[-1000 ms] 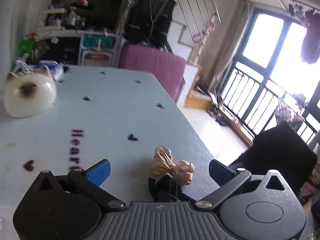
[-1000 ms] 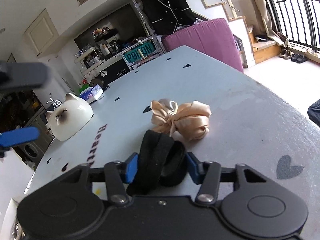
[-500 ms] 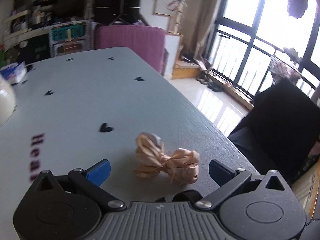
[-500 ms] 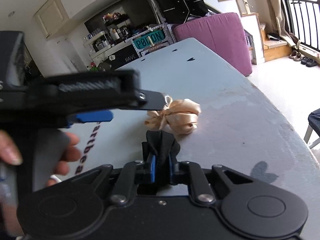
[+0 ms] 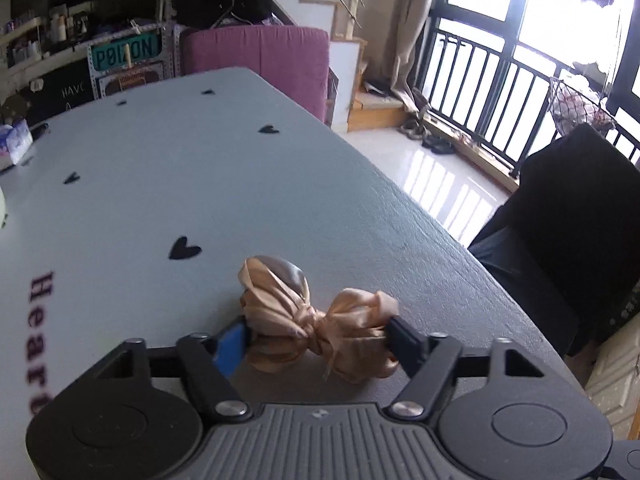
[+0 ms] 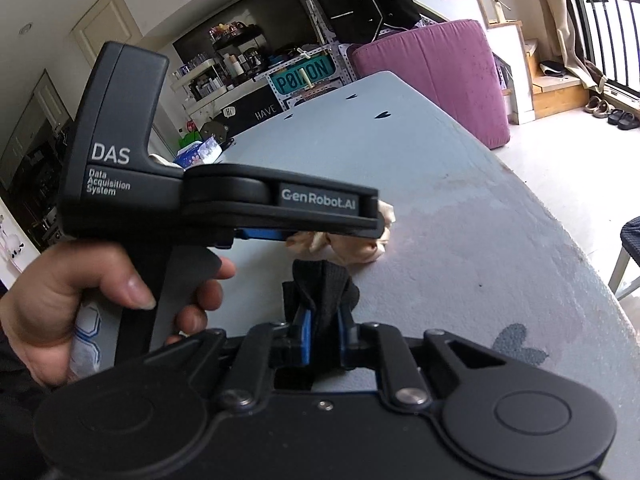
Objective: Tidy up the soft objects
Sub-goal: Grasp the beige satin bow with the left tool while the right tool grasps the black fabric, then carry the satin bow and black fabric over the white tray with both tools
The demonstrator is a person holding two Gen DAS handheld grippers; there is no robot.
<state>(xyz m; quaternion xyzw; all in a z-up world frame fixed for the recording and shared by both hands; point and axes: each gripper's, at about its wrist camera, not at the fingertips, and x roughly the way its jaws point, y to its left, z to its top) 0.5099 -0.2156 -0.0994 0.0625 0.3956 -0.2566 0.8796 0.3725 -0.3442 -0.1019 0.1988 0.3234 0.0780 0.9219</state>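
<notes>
A peach satin bow lies on the pale blue table near its right edge. My left gripper straddles it. Its jaws are closing and both pads touch the bow's two loops. In the right wrist view the same left gripper shows side-on, held by a hand, with the bow under its tip. My right gripper is shut on a black fabric hair band, which stands bunched up between its blue pads, just in front of the bow.
The table edge runs close on the right, with a black chair beyond it. A purple chair stands at the far end. A tissue pack sits far left. Black heart prints and lettering mark the cloth.
My left gripper came down over the bow and its jaws narrowed from wide open onto it. My right gripper pinched shut on the black band.
</notes>
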